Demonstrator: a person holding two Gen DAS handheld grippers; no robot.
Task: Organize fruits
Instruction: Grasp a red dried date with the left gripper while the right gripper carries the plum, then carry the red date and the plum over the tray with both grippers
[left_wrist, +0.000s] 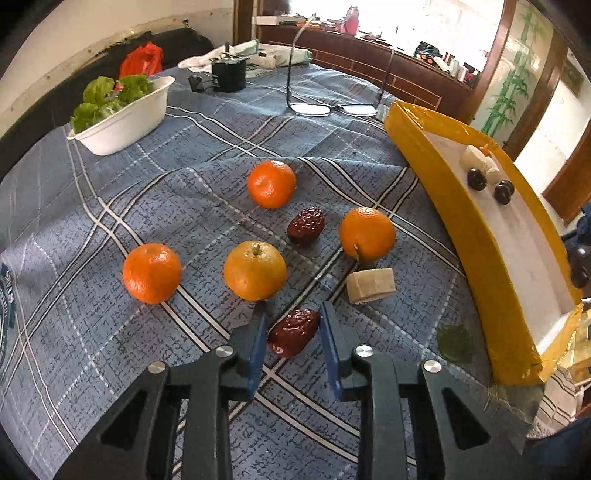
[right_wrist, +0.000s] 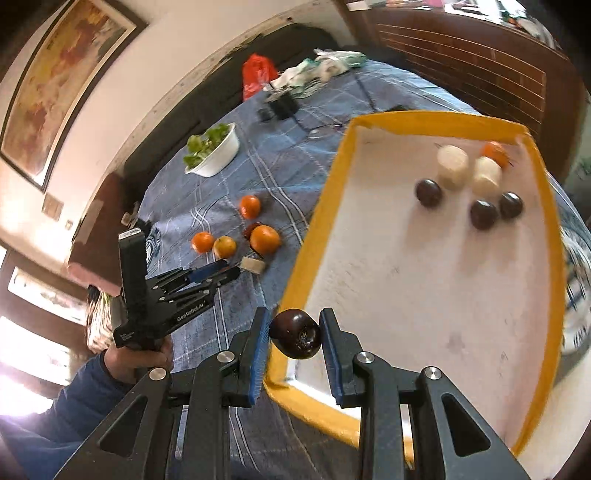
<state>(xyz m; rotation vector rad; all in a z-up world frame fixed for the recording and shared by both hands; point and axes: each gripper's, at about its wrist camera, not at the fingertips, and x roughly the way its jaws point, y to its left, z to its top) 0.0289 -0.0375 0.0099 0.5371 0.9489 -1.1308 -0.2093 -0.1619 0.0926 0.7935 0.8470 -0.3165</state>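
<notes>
1. Blue-padded fingers of the left gripper (left_wrist: 293, 325) were closed as far as they would go on a wrinkled red date (left_wrist: 293, 332), which lay on the blue plaid tablecloth (left_wrist: 110, 192); the pads appeared to press its sides.
2. Around it sat four mandarins, the nearest one yellowish (left_wrist: 255, 271), with a second date (left_wrist: 306, 225) and a pale banana slice (left_wrist: 370, 285) among them.
3. On the other side, the right gripper (right_wrist: 293, 334) was clamped on a dark plum (right_wrist: 295, 334), held over the near rim of the yellow-edged tray (right_wrist: 314, 236).
4. Inside the tray, at its far end, lay three more dark plums, two pale banana pieces and a small orange fruit (right_wrist: 495, 152).
5. Judged from this, sorting was partway done: the plum was at the delivery step and the date at the pickup step.
6. Next, the plum would need carrying further in over the white floor towards its fellows before release, low enough not to roll.
7. That date would need lifting clear of the nearby yellowish mandarin without nudging it.
</notes>
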